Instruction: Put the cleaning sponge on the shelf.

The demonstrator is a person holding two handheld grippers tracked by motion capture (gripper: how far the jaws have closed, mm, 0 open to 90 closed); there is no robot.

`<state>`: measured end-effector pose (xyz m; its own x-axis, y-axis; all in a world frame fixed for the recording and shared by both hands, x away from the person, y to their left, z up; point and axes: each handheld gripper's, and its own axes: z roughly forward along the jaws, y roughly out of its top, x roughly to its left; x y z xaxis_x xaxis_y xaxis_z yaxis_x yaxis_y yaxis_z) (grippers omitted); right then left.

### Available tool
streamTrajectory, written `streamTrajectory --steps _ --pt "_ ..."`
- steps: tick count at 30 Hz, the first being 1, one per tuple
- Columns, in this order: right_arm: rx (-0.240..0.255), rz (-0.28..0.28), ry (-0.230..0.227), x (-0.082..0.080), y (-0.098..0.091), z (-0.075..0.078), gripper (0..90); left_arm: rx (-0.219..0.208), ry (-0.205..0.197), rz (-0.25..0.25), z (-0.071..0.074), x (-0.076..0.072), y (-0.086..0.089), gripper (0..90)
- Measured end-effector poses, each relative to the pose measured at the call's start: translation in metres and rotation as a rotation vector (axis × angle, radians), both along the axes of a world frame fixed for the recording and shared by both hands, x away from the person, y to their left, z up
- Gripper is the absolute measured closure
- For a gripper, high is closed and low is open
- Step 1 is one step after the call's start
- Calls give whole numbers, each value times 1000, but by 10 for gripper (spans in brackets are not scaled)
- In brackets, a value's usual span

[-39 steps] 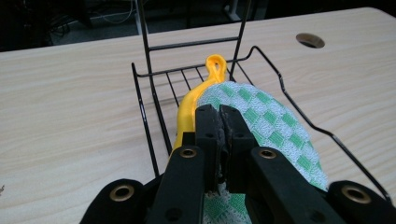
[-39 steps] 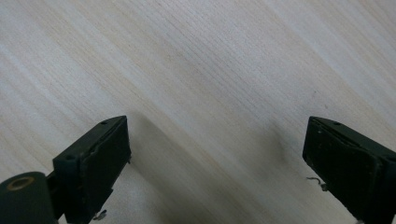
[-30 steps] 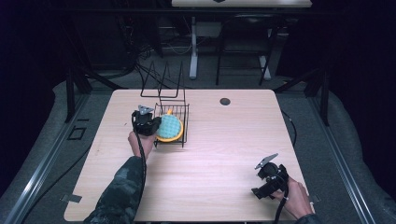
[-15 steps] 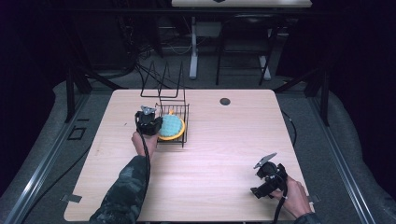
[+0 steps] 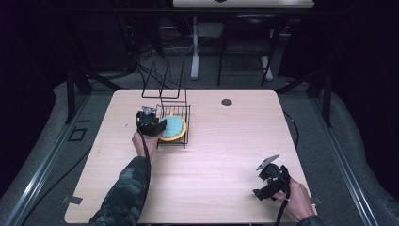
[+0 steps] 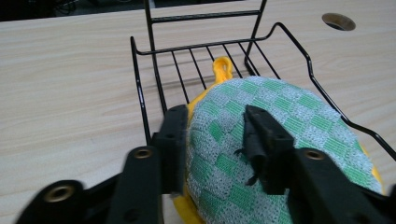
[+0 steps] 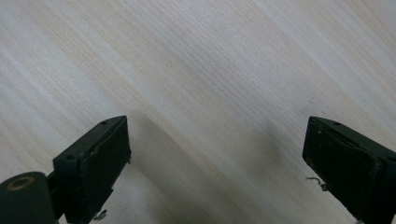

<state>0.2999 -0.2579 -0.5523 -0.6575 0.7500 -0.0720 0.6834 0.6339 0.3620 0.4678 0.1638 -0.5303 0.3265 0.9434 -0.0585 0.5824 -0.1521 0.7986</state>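
Green-and-white checked cloth, woven and padded, covers a round pot holder (image 6: 280,140) with a yellow rim and a small yellow hanging loop at its far edge. It rests inside a black wire rack (image 5: 184,123) on the left half of a pale wood-grain table (image 5: 221,179). The left gripper (image 6: 212,140) sits at the pad's near edge, one black jaw beside the yellow rim, the other lying on the checked face. Its jaws have just been opening, and the cloth is between them; whether the pads still press on it is hard to tell from this angle, though they look slack.

Judging by its look, the pad should be light, soft and floppy, with a grippy weave, not fragile. A pinch on the thick rim, or on the loop, would likely hold best; a hold at one edge lets the rest droop and catch on the thin, stiff wires.

Farther right, near the table's front corner, the right gripper (image 7: 217,154) hovers over bare wood, its jaws spread wide with nothing between them.
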Motion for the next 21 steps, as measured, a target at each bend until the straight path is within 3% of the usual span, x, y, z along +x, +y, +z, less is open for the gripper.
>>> streamTrajectory --steps 6,10,21 --pt "5 0 -8 0 0 0 71 2 2 -25 7 -6 5 304" --pt "5 3 -8 0 0 0 72 23 1 -51 12 -15 5 208" --pt "6 -1 -9 -1 0 1 72 38 -11 -107 36 -46 9 92"
